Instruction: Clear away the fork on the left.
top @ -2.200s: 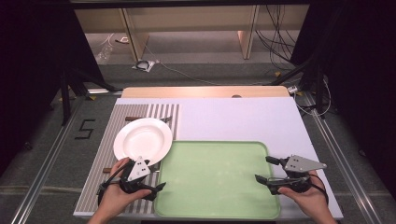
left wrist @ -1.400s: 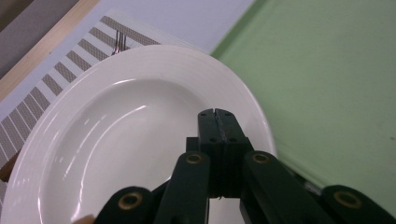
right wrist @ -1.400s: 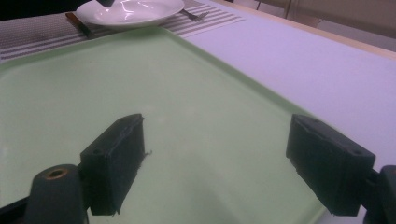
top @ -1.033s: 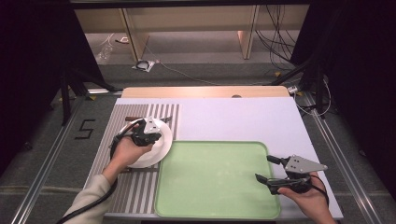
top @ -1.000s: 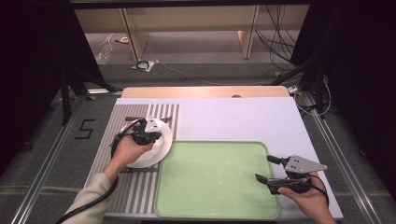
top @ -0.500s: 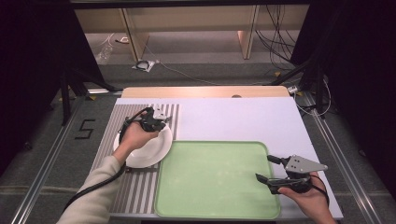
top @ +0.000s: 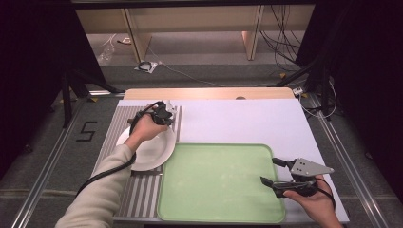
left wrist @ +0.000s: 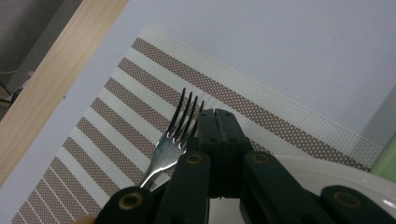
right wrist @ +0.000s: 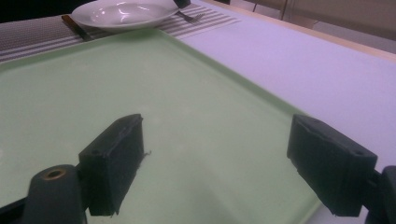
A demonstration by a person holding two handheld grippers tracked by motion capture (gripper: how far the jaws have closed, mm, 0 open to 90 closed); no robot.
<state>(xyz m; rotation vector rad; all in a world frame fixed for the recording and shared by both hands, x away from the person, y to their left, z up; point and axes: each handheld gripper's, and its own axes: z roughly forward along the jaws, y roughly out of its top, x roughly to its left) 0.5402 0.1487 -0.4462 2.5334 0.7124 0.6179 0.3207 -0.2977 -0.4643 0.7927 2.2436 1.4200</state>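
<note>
A metal fork (left wrist: 180, 128) lies on the striped placemat (left wrist: 116, 140), just beyond the white plate (top: 148, 148). My left gripper (left wrist: 217, 114) is shut, jaws pressed together, right beside the fork's tines with nothing between its pads. From above, the left gripper (top: 166, 114) is at the mat's far end, past the plate. Over the near right corner of the green tray (top: 218, 180), my right gripper (top: 269, 171) is open and holds nothing. In the right gripper view its pads (right wrist: 116, 158) frame bare tray (right wrist: 93, 84), with the plate (right wrist: 122, 13) and fork (right wrist: 189, 17) far off.
The placemat (top: 142, 199) lies on the left of a white table sheet (top: 247, 118), with a wooden edge (top: 209, 93) behind. A dark brown stick-like item (right wrist: 74, 25) lies next to the plate. The green tray has a raised rim.
My left hand has moved from the table's front left, across the plate, to the far end of the placemat. The right gripper has stayed in place, open.
</note>
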